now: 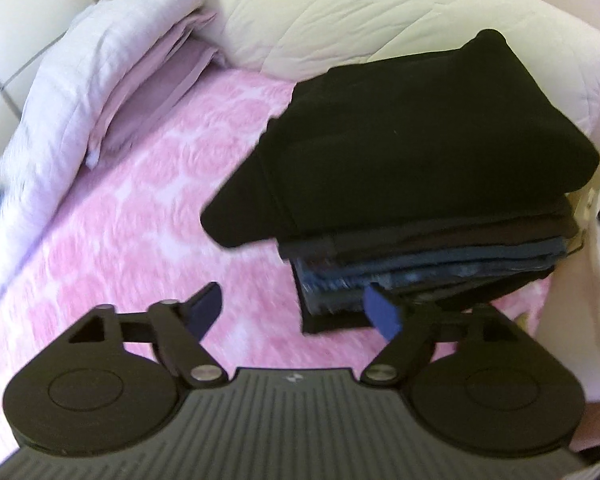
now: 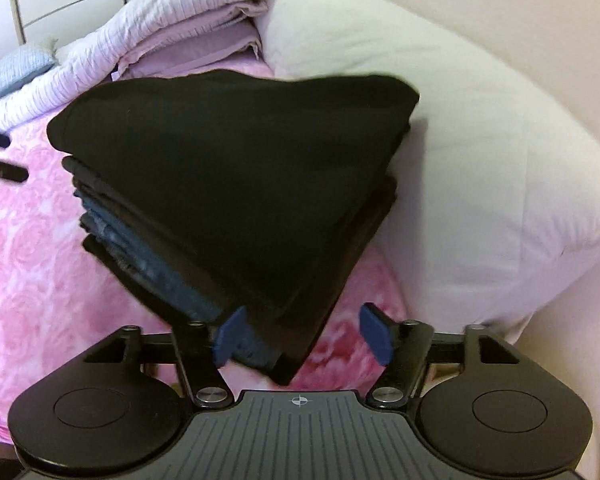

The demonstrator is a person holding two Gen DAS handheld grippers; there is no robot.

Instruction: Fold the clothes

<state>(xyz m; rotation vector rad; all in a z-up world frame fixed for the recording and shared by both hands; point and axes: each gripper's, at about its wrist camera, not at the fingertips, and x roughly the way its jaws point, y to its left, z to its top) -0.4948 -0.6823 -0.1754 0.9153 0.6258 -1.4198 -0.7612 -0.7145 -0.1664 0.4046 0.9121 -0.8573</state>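
A: Pink floral bedspread [image 1: 112, 216], cream pillow [image 2: 480, 168] behind; where is the clothing?
B: Folded black garment [image 1: 420, 136] tops the clothes stack [image 1: 420, 264]. Left gripper [image 1: 300, 312] and right gripper [image 2: 304, 336] both spread, pinching nothing.
A: Risk?
B: Overhanging corner may slide, toppling the stack

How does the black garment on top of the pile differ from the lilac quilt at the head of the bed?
The black garment is plain and dark; the lilac quilt is pale and ribbed. The garment lies fairly flat, capping a neat stack of dark and blue clothes; the quilt is bunched loosely over folded mauve bedding. The garment sits beside the cream pillow; the quilt lies further back. Both rest on the pink floral bed.
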